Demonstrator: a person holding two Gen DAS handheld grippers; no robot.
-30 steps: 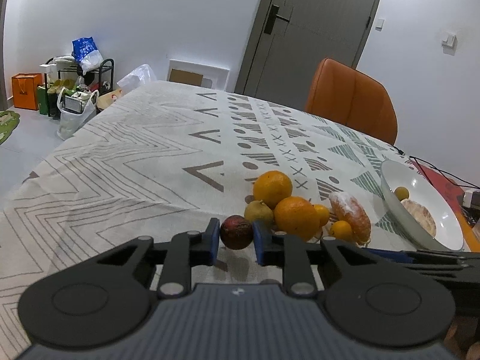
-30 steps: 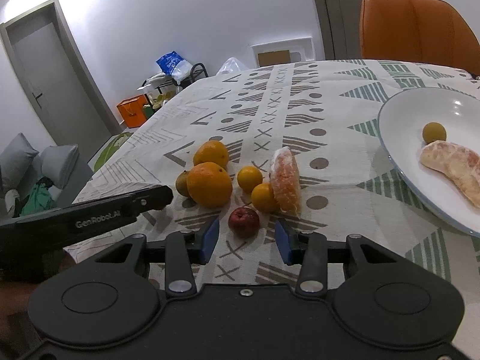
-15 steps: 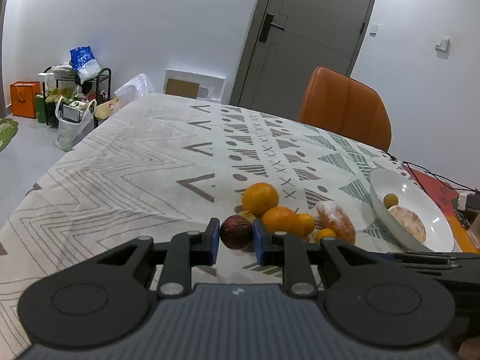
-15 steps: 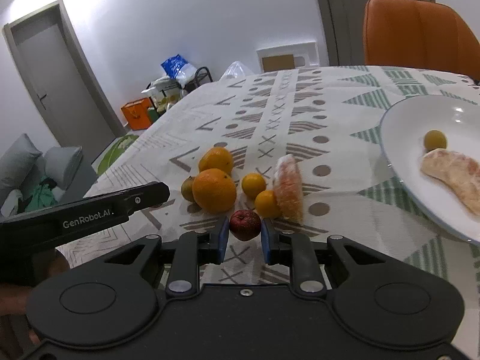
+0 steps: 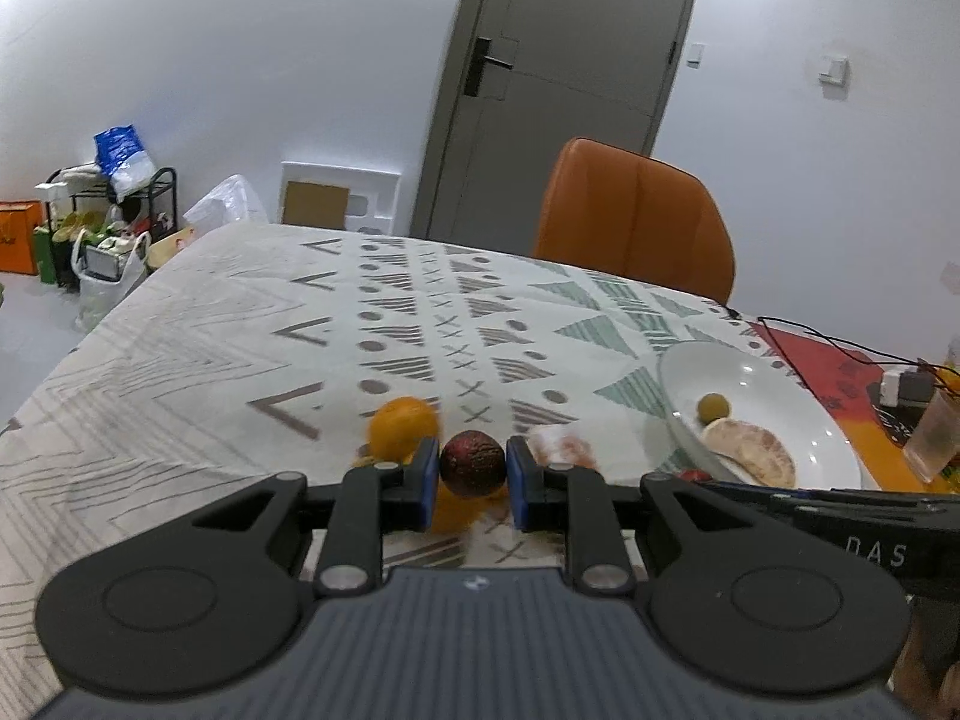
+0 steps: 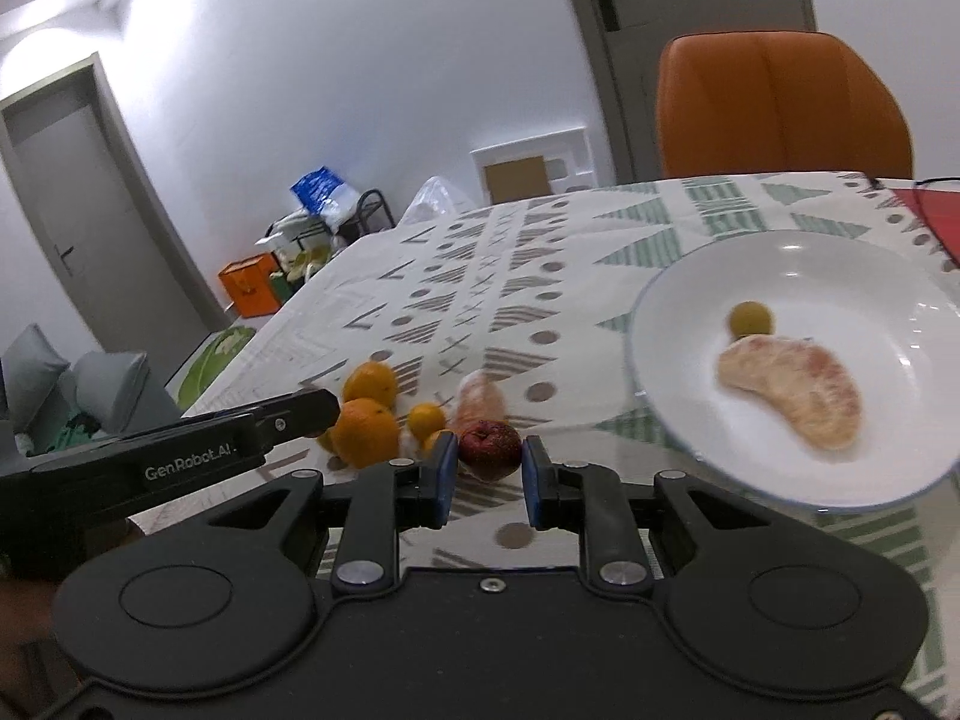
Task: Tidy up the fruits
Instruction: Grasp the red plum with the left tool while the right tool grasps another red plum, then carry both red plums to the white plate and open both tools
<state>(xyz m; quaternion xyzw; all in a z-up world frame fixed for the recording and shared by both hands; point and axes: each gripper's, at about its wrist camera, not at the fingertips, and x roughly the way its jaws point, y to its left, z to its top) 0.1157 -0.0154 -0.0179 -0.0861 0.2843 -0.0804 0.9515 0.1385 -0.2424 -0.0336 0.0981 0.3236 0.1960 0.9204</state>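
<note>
My left gripper [image 5: 472, 481] is shut on a dark maroon round fruit [image 5: 472, 459], held above the patterned tablecloth. The right gripper [image 6: 489, 471] is shut on a small red fruit [image 6: 489, 443], also off the cloth. Behind both lies the fruit pile: oranges [image 6: 366, 433], small tangerines [image 6: 426, 419] and a peeled citrus segment [image 6: 480, 401]. In the left wrist view one orange [image 5: 402, 425] shows, blurred. A white plate [image 6: 840, 264] [image 5: 774, 387] to the right holds a small yellow-green fruit [image 6: 750, 318] and a peeled segment [image 6: 798, 387]. The left gripper's side shows at the left of the right wrist view.
An orange chair [image 5: 636, 222] stands at the table's far side by a grey door. At the right edge are a red mat, black cables, a power block [image 5: 900, 387] and a glass [image 5: 933, 438]. Bags and a rack [image 5: 108, 222] sit on the floor at left.
The right jaws closed on the small red fruit. Both grippers then rose with their fruits and the pile dropped lower and closer behind the fingers; the plate drew nearer in the right view.
</note>
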